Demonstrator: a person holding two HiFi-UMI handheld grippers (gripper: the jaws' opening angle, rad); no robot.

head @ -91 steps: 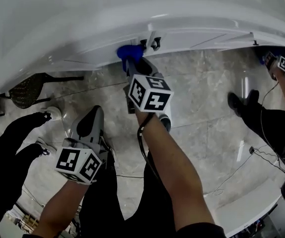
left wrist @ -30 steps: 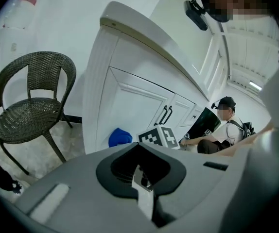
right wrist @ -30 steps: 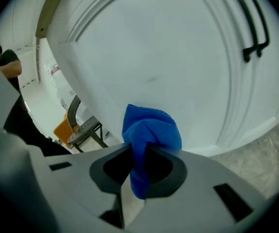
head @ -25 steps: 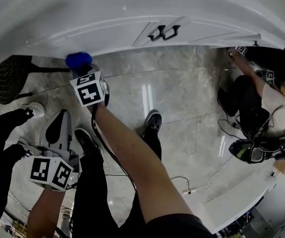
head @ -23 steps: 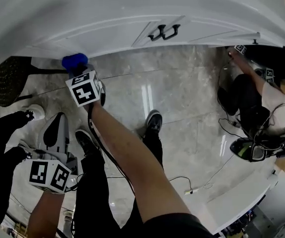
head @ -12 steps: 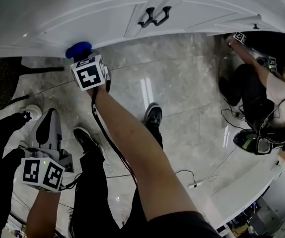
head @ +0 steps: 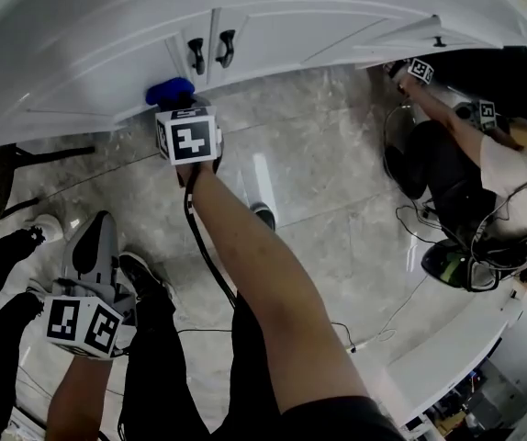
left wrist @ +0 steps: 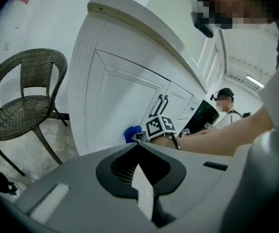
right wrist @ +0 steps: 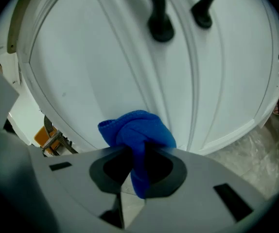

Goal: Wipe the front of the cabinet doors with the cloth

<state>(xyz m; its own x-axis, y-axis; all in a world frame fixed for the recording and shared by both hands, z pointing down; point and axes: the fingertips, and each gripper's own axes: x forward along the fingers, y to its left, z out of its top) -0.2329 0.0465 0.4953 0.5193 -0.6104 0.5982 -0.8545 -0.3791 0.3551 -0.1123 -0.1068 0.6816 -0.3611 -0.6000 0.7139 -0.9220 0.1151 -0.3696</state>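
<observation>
The white panelled cabinet doors (head: pixel 273 26) are found shut, so nothing of the interior is seen. The pair of curved black door handles (right wrist: pixel 181 8) is taken as reference. The blue cloth (right wrist: pixel 137 130) is bunched into a rounded wad with soft folds, one tail hanging down, and is pinched between the jaws of the right gripper (right wrist: pixel 137 166). It is held against the door front below the handles, just to their left, near the door's lower edge. The left gripper (left wrist: pixel 142 178) is held low, well away from the handles, its jaws pressed together on nothing.
</observation>
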